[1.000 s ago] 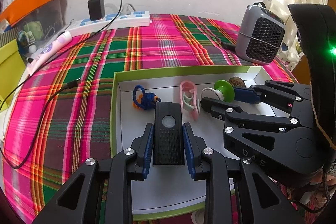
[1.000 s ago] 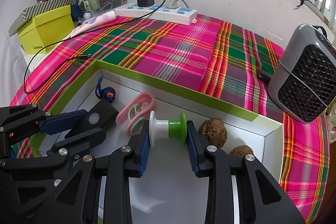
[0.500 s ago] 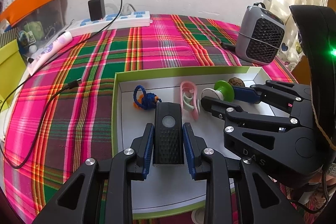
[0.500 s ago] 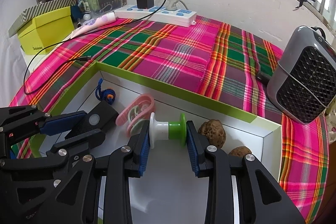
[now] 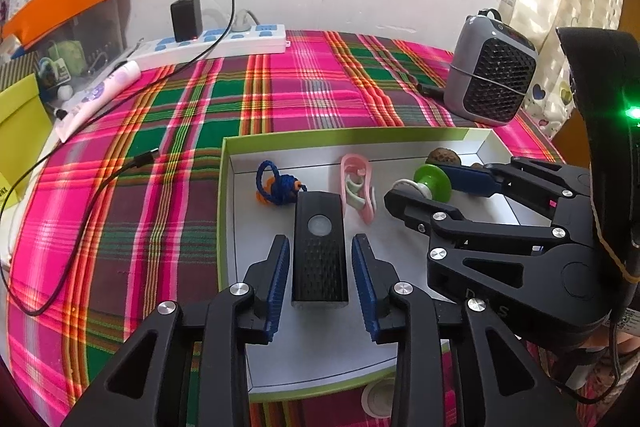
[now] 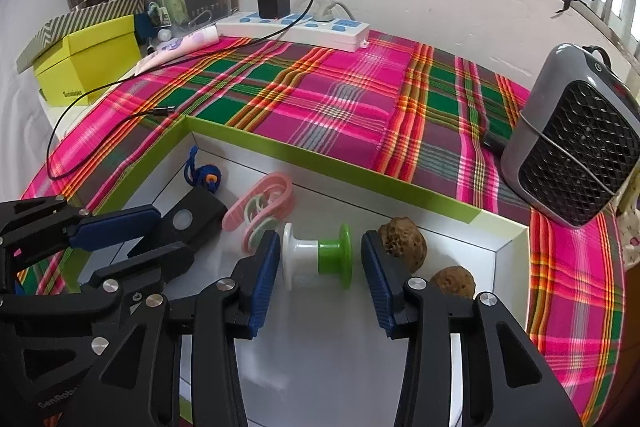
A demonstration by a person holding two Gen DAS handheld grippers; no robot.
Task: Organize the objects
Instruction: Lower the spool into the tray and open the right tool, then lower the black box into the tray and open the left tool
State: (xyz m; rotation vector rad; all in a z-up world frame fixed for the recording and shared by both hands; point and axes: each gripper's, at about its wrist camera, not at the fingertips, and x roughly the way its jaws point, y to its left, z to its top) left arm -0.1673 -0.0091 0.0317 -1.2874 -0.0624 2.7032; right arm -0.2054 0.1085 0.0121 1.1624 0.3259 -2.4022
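A green-rimmed white tray [image 5: 344, 135] [image 6: 320, 163] lies on the plaid cloth. A black boxy device [image 5: 320, 251] [image 6: 192, 215] rests on its floor between the fingers of my left gripper [image 5: 320, 241]. The jaws are opening, with a thin gap at each pad. My right gripper [image 6: 320, 239] straddles a white-and-green spool [image 6: 318, 255] [image 5: 430, 183] lying on its side. Its jaws are opening too, and both pads stand clear of the spool's ends. A blue cord knot [image 5: 278, 187], a pink clip [image 5: 357, 183] and two walnuts [image 6: 402, 247] also lie in the tray.
A grey fan heater [image 6: 576, 147] stands at the right edge of the cloth. At the back lies a white power strip [image 6: 296, 27] with a black charger, its cable [image 5: 92, 203] looping over the left of the cloth. A yellow box [image 6: 88, 55] sits far left.
Both grippers' jaws have widened. The pads that pressed on the black device and on the spool now stand apart from them. Neither hand has moved.
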